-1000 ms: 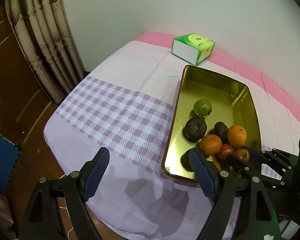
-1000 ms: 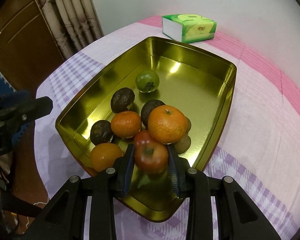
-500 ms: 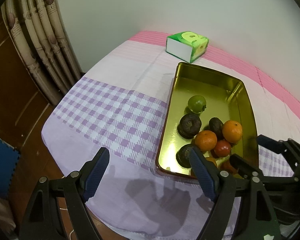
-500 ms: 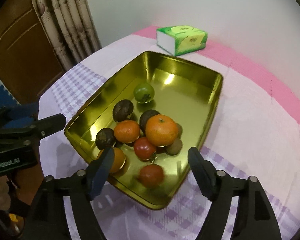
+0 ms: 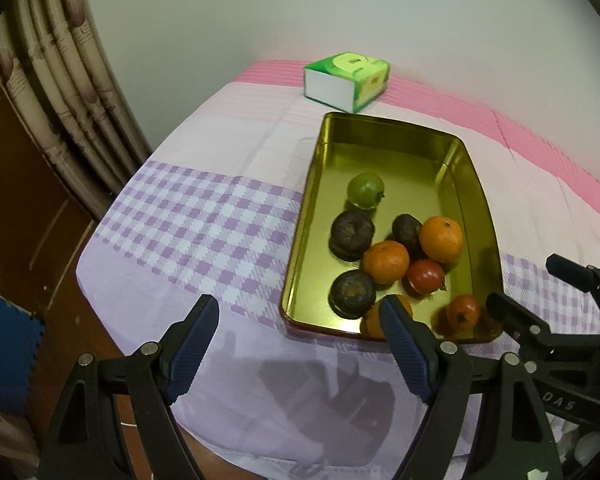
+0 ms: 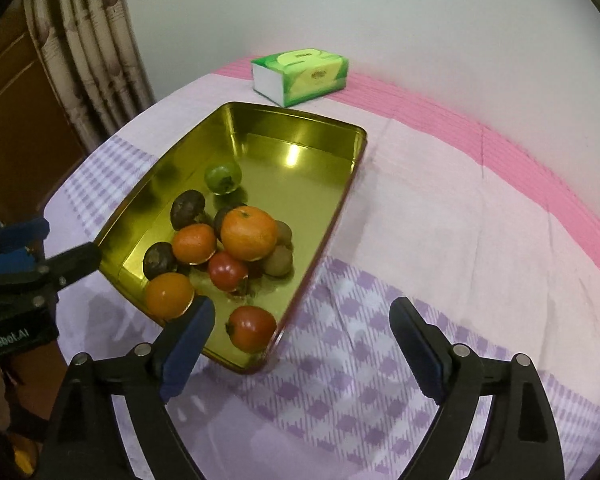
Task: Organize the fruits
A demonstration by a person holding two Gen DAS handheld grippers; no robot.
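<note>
Both grippers tilt steeply down toward the table from its near edge. The right gripper [image 6: 302,338] hangs above the near corner of the gold tray [image 6: 342,196]; its jaws have just been opening and now stand wide apart with nothing between them, its blue pads clear of every fruit. The red tomato [image 6: 252,328] lies loose on the tray floor just beyond its left finger [image 6: 186,346]. The left gripper [image 5: 300,344] hovers over the checked purple tablecloth [image 5: 188,224] beside the tray's near left corner, jaws spread and empty. From that side the right gripper's dark fingers [image 5: 516,320] show at the tray's near right corner.

The tray is a long rectangle lying flat on the cloth, its long axis running from the near edge of the table away toward the wall, where a green tissue box [image 6: 300,76] sits just past its far end. The fruit crowds the near half: a large orange [image 6: 249,233] rests on top of the heap, a smaller orange [image 6: 194,243] beside it, a third orange [image 6: 169,295] in the near left corner, a second tomato [image 6: 227,274] in the middle, dark round fruits [image 6: 187,209] along the left wall, and two brownish ones [image 6: 279,261] on the right. A green fruit [image 6: 222,176] sits apart, further up the tray. The far half of the tray is bare metal.
</note>
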